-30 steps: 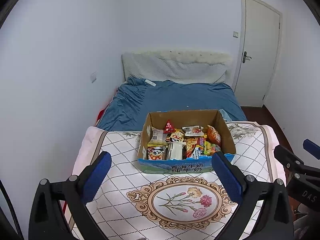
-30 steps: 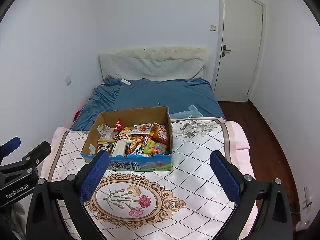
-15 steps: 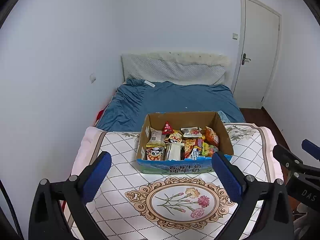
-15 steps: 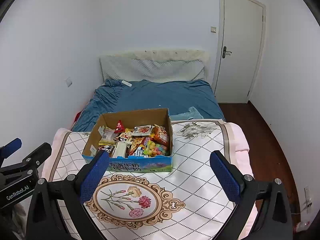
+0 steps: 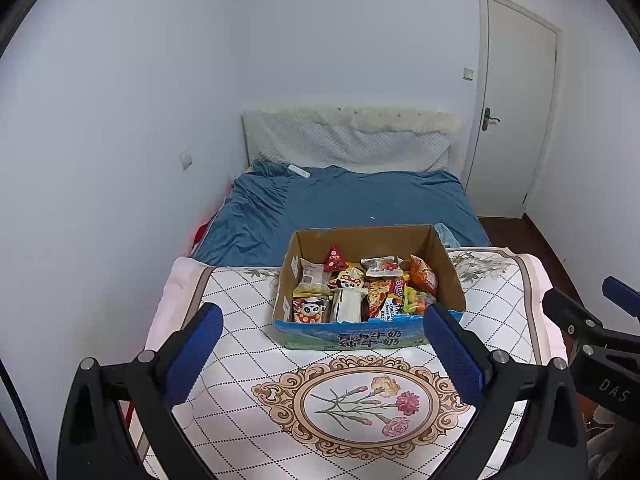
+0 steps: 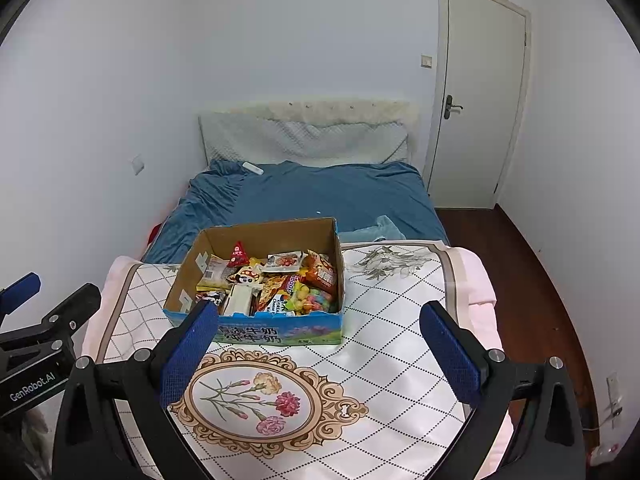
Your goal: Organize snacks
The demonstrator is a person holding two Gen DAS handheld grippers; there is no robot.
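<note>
An open cardboard box (image 5: 362, 238) with a blue printed front stands on a patterned quilt (image 5: 240, 320). It is full of mixed snack packets (image 5: 360, 284). The box (image 6: 264, 232) and its snacks (image 6: 280, 284) also show in the right wrist view. My left gripper (image 5: 324, 348) is open and empty, held back above the quilt's flower medallion, short of the box. My right gripper (image 6: 320, 344) is open and empty, also short of the box front. Each gripper shows at the edge of the other's view.
The quilt (image 6: 400, 320) covers the near end of a bed with a blue sheet (image 5: 340, 200) and white headboard cushion (image 5: 344, 140). White walls stand left and behind. A closed white door (image 6: 476, 96) and dark wood floor (image 6: 532, 280) are on the right.
Both grippers have drawn back and up a little, so the box looks smaller and lower in both views. Both stay open and empty.
</note>
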